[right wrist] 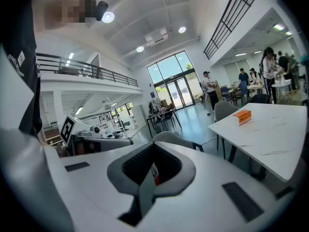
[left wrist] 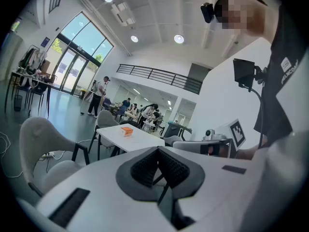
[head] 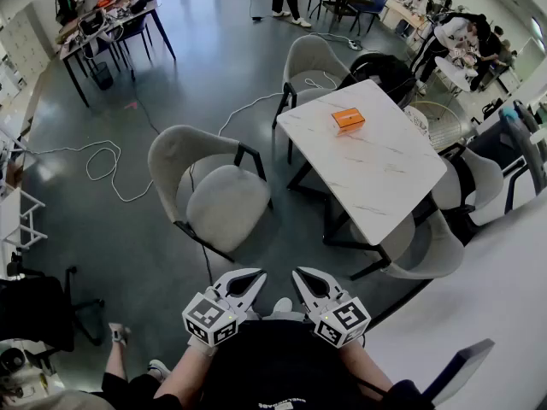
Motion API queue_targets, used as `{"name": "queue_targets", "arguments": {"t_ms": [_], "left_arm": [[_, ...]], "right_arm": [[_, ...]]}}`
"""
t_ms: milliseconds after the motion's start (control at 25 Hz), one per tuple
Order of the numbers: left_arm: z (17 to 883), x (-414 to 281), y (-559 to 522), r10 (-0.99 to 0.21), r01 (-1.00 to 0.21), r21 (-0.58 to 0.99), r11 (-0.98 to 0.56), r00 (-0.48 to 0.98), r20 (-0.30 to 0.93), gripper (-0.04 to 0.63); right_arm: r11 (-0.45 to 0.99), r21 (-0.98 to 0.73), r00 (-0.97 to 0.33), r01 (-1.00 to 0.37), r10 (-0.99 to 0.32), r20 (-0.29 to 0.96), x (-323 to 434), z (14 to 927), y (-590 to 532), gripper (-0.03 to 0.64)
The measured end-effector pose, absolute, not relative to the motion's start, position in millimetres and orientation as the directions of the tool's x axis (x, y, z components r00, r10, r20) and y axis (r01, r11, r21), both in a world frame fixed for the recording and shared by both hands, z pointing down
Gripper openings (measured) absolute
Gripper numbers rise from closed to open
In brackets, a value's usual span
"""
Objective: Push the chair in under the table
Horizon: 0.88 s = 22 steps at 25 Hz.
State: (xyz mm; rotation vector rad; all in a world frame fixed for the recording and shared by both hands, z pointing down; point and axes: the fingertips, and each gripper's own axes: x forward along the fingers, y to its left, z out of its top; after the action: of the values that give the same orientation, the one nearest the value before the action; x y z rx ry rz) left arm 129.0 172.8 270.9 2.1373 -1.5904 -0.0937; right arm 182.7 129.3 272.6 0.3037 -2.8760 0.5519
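Head view looks down on the white marble-look table (head: 376,178), set at a slant to the right, with other chairs drawn close around its edges. The grey chair (head: 218,199) to be moved stands out on the open floor just left of the table. Its seat is clear of the tabletop and its curved back is turned away to the left, so the back is probably the face to push. Both tools sit low, close to the person's body and well apart from the chair, which suggests the approach has not yet begun. The left gripper (head: 255,275) and right gripper (head: 299,273) have their jaws pressed together with nothing between them, which suits shoving rather than grasping. A thin dark line under the seat may be a cable. A small orange box (head: 348,120) lies on the tabletop, away from the chair.
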Motion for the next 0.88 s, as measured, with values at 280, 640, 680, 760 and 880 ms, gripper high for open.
{"name": "queue_targets", "arguments": {"t_ms": [280,640,680,760,880], "left_arm": [[278.9,155.8,163.2,-0.899,-0.884,0.404,-0.236,0.356,0.253,0.004],[275.3,181.7,142.4,-0.889,-0.886,0.373,-0.274,0.381,0.252,0.005],[275.8,185.8,140.7,-0.885,-0.887,0.366,-0.283,0.389,0.258,0.005],[279.0,193.4,137.2,-0.880,-0.891,0.355,-0.282,0.387,0.274,0.005],[283.2,201.3,131.9,-0.887,-0.900,0.358,-0.249,0.360,0.288,0.005]], "right_arm": [[0.916,-0.347,-0.966,-0.199,-0.124,0.225,195.2,272.6,122.5,0.011],[0.923,-0.342,-0.974,-0.175,-0.113,0.195,211.2,267.2,102.1,0.012],[0.922,-0.348,-0.976,-0.170,-0.108,0.191,213.5,267.5,99.7,0.012],[0.919,-0.359,-0.978,-0.161,-0.102,0.180,219.3,267.5,94.1,0.012],[0.906,-0.393,-0.982,-0.156,-0.099,0.162,228.5,268.4,85.3,0.012]]}}
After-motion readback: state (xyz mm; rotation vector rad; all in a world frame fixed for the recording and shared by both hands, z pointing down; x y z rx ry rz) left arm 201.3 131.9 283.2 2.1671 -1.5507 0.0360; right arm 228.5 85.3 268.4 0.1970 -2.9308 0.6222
